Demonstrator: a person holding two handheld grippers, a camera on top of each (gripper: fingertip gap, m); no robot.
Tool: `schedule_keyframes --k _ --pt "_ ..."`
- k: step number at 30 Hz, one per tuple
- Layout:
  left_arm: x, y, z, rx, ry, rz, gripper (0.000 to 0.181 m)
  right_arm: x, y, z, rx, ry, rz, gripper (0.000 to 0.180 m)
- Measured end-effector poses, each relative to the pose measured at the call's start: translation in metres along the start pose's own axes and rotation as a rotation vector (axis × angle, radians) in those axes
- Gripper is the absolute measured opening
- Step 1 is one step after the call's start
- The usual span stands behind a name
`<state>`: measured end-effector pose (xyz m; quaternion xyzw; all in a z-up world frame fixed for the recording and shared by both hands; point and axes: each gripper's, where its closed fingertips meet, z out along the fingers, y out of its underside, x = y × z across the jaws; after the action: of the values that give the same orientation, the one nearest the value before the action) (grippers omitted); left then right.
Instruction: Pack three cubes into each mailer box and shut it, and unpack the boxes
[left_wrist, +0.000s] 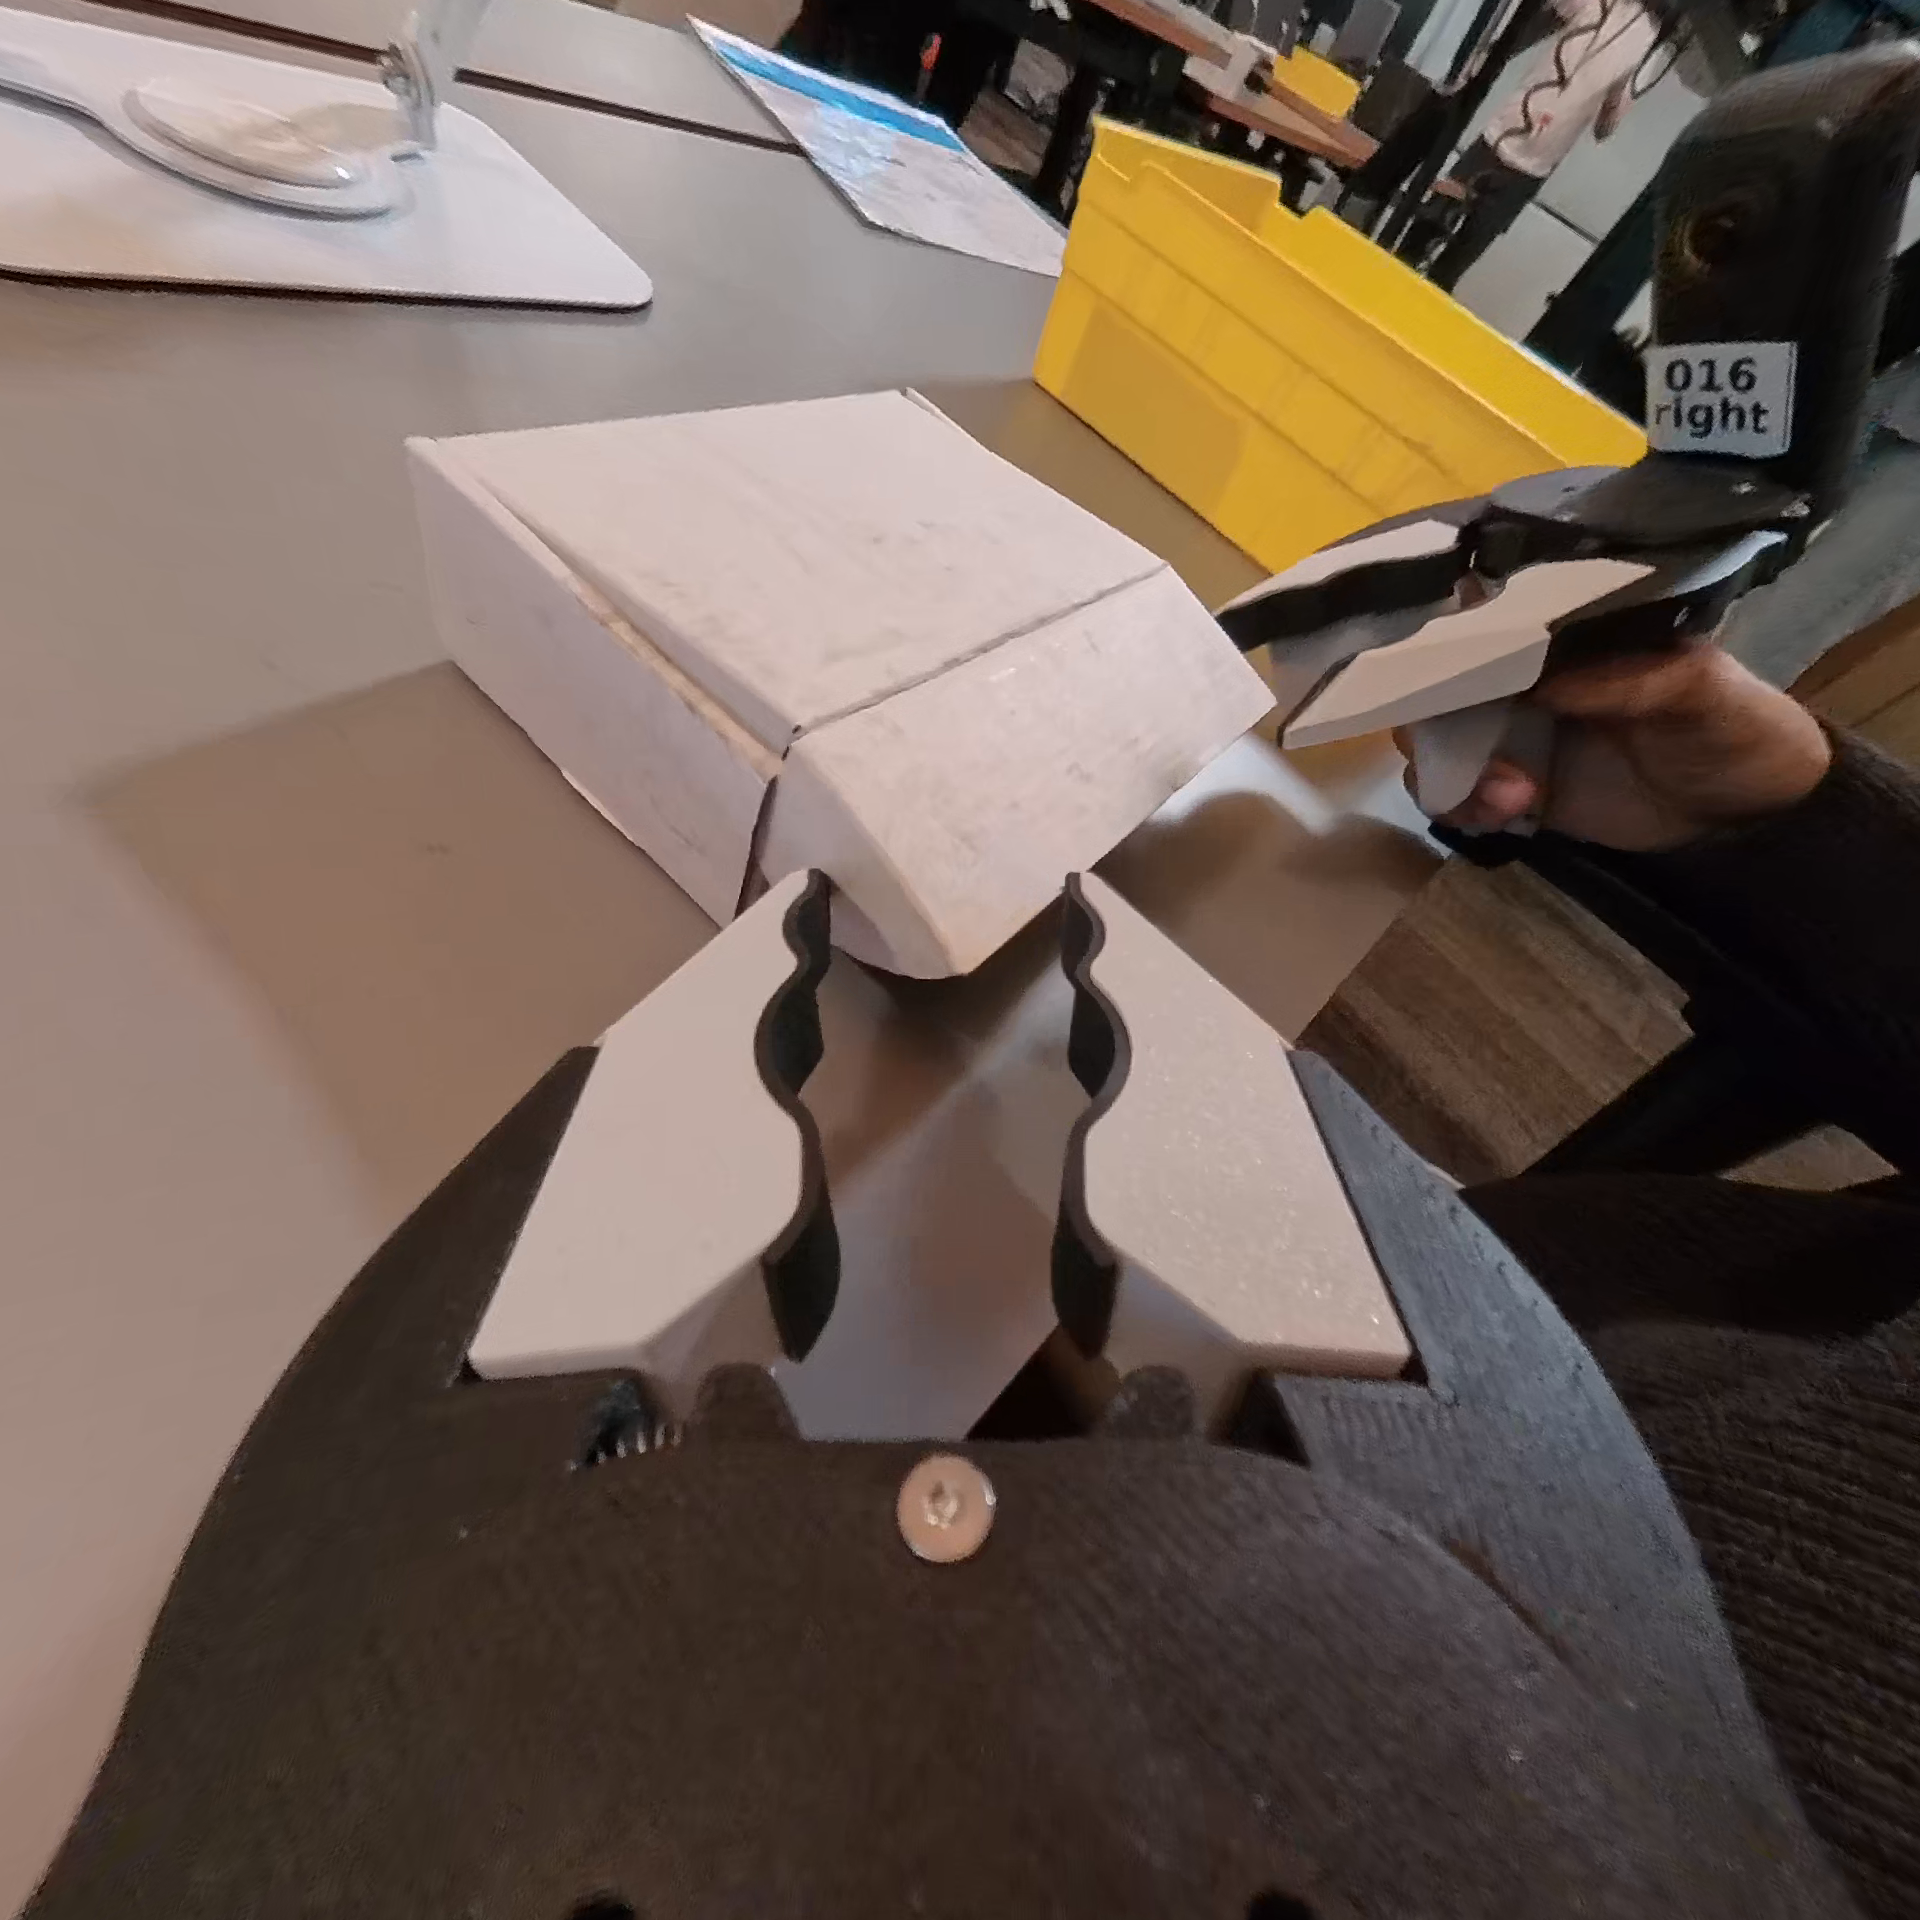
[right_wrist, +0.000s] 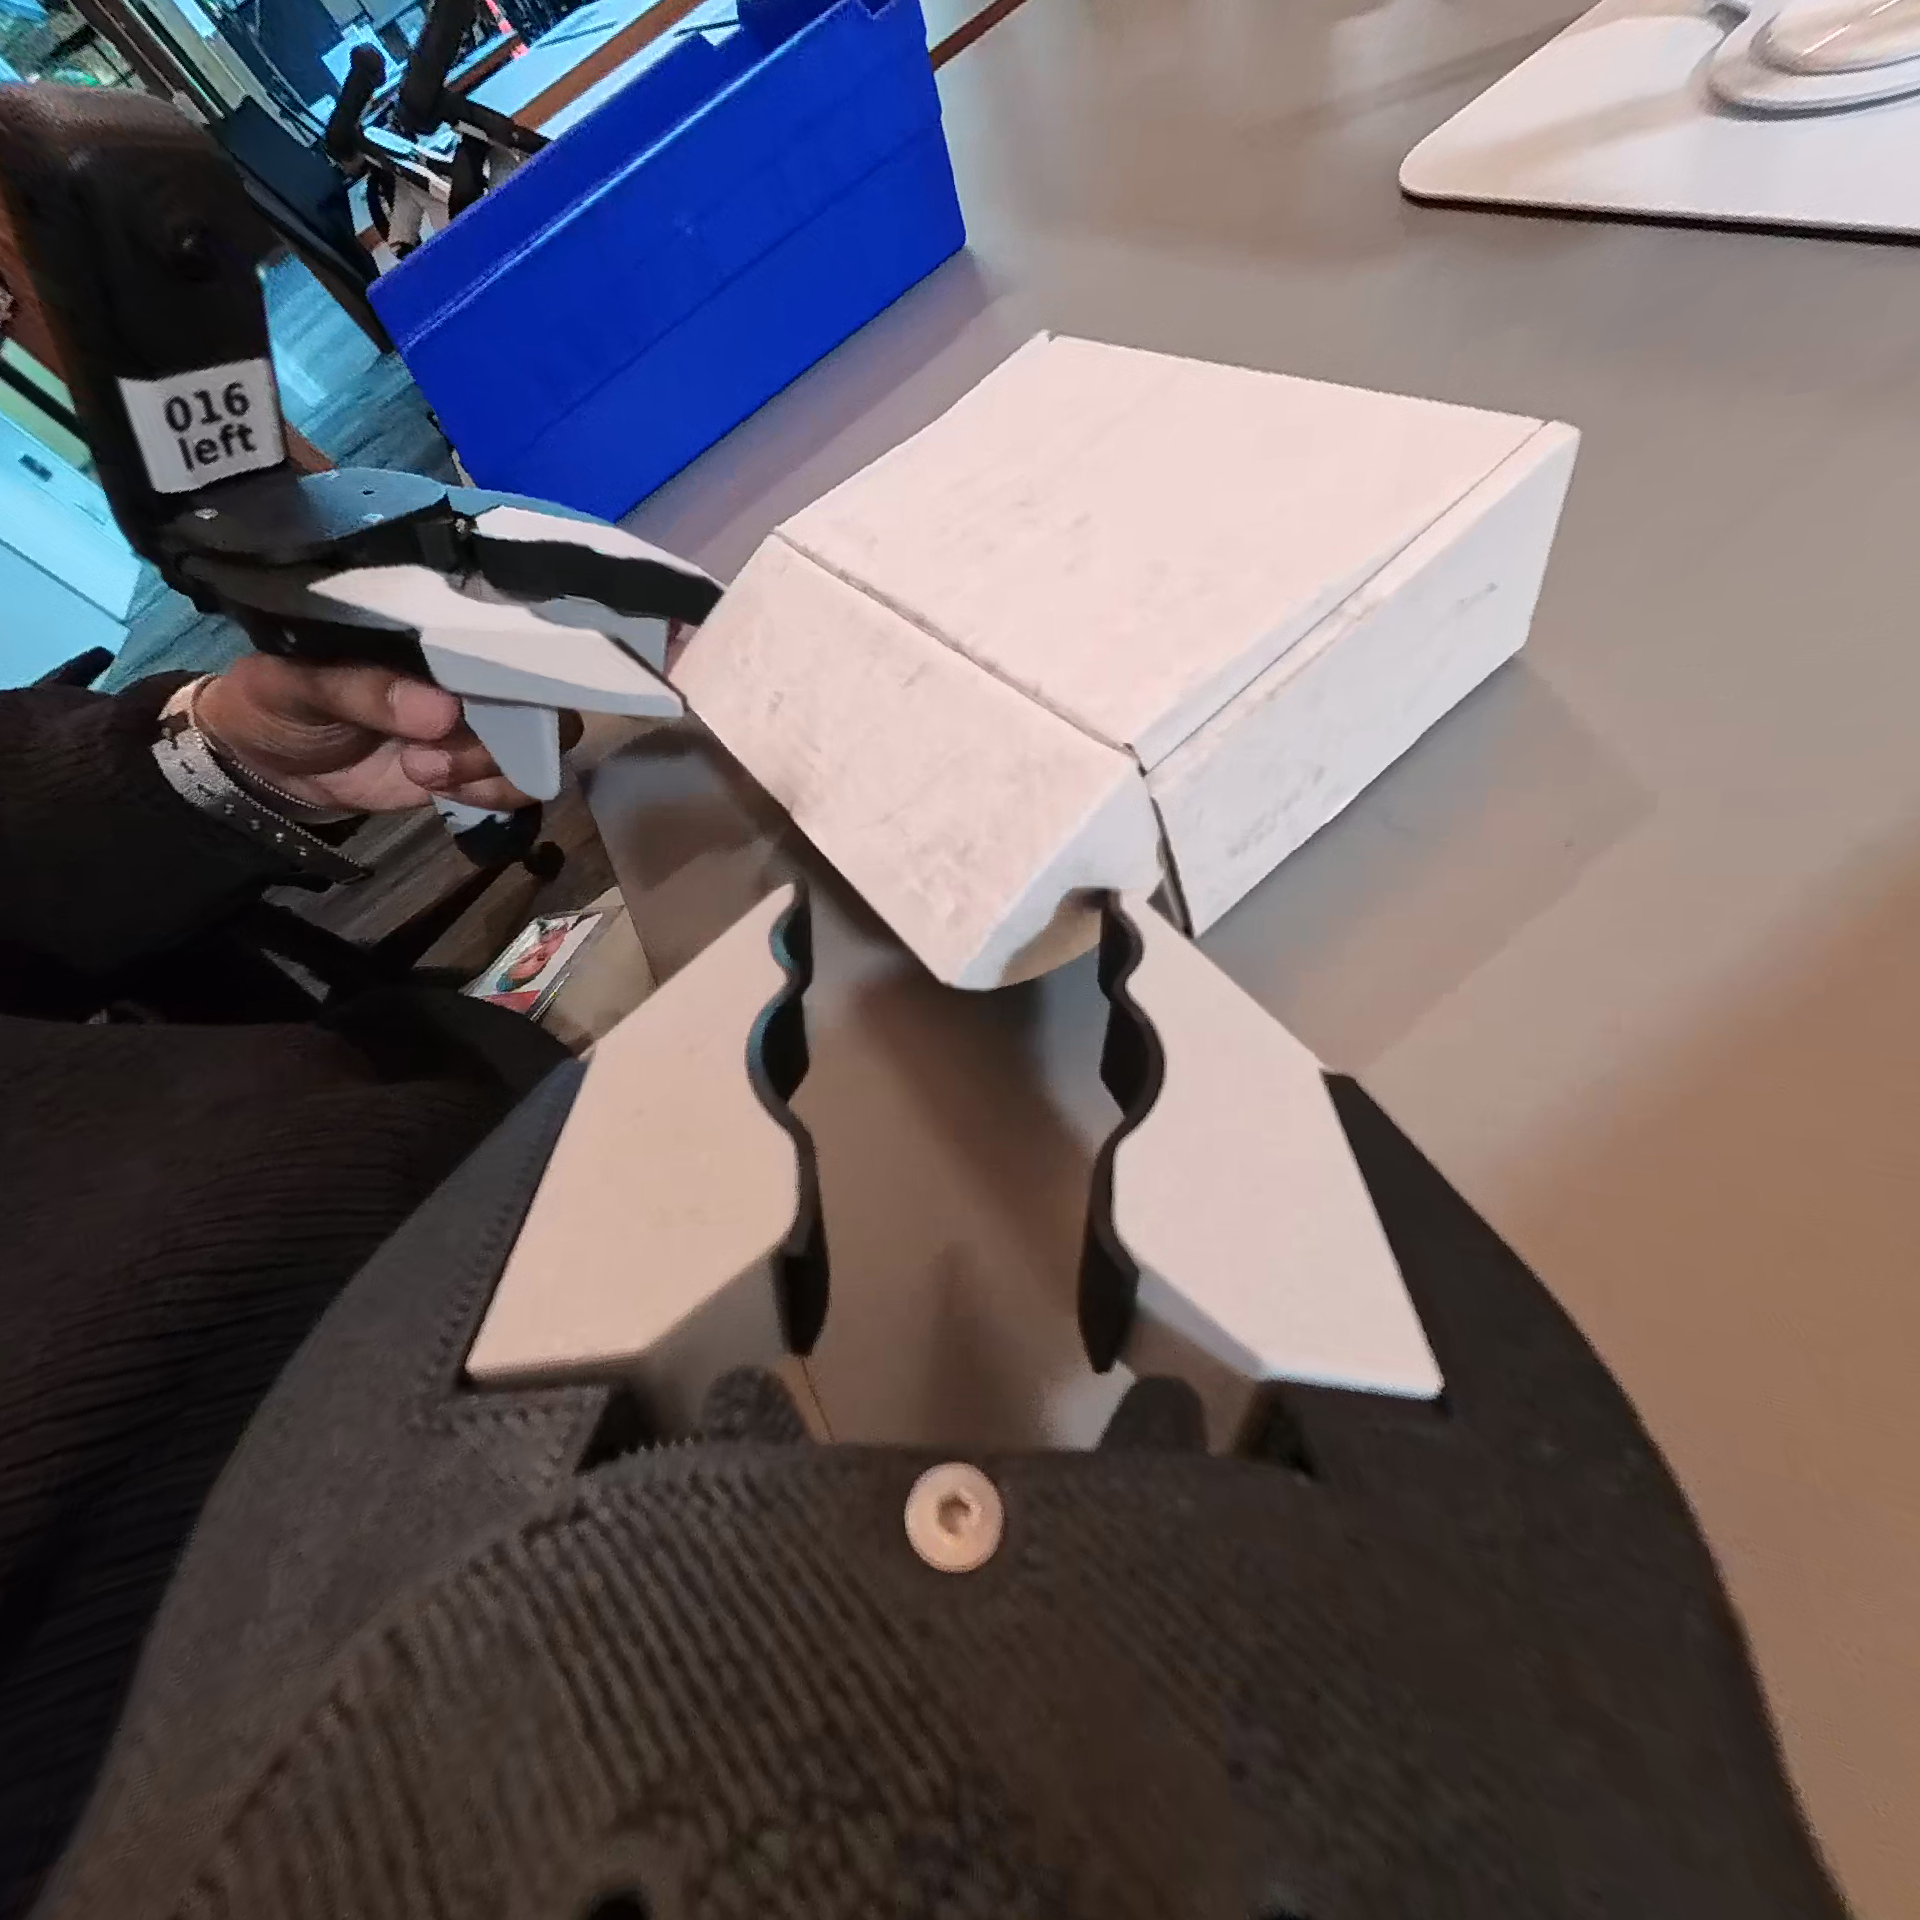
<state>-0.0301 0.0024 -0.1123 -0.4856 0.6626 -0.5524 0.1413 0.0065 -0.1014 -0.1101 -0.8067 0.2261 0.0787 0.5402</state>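
1. Grey tabletop (left_wrist: 312, 935) carries a white mailer box (left_wrist: 790, 582) at 12 o'clock of both grippers, a yellow bin (left_wrist: 1278, 405) at 2 o'clock.
2. Front flap (left_wrist: 997, 790) juts out untucked — either closing or opening is under way, I cannot tell which.
3. Left gripper (left_wrist: 945, 894) and right gripper (right_wrist: 956, 914) flank the flap corners, jaws apart, holding nothing — next, press evenly.

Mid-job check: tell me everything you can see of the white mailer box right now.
The mailer box is white, scuffed corrugated cardboard, low and rectangular, resting on the grey table near its edge. Its lid lies over the body, but the front tuck flap sticks out, angled outward past the front wall, untucked. The left gripper and right gripper, both open, sit at the flap's two lower corners; contact looks likely but uncertain. Contents are hidden.
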Motion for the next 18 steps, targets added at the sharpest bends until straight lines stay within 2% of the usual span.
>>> schedule_keyframes --k 5,18 --pt "-0.0005 0.0029 0.0022 -0.009 -0.053 0.089 0.043 0.0014 0.0006 0.0024 -0.008 0.021 -0.026 0.055" --pt "-0.0016 0.0032 0.0027 -0.006 -0.063 0.113 0.042 0.0049 0.0017 0.0032 -0.022 0.042 -0.072 0.048"
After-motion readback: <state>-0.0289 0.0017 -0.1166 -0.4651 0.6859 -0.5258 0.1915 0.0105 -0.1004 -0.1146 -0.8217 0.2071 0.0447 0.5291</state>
